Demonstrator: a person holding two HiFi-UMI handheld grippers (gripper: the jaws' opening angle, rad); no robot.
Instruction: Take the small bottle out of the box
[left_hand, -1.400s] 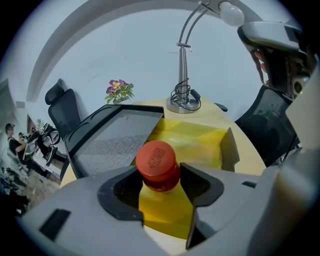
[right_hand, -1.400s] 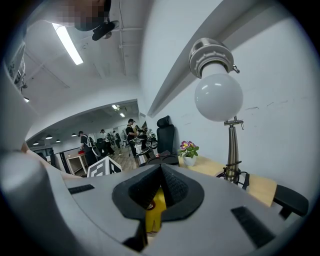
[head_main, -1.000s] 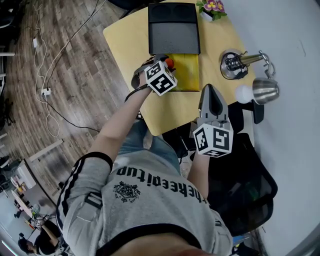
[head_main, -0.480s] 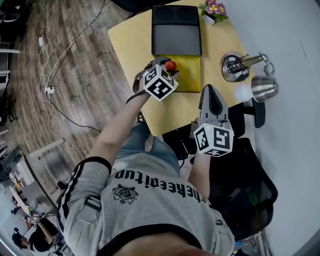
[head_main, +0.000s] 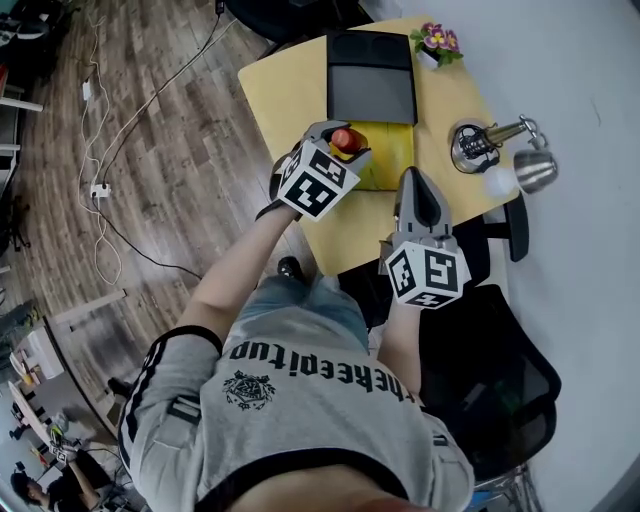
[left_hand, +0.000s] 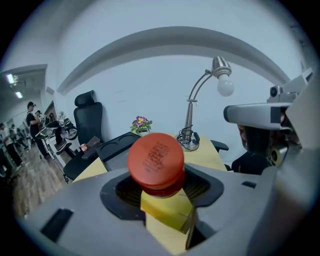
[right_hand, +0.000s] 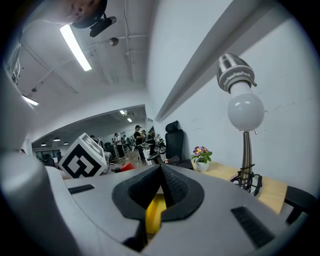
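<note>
Head view looks steeply down from above the person (head_main: 300, 400) onto the desk (head_main: 285, 95), far off. Both gripper views sit low and close over the desk, facing the wall (left_hand: 150, 75); all three share the lamp (left_hand: 220, 76) and flowers (left_hand: 140, 122).

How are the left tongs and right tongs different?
The left tongs clamp the red-capped small bottle; the right tongs are shut on nothing. The left tongs reach farther over the table; the right tongs sit nearer the person. Both carry a marker cube.
</note>
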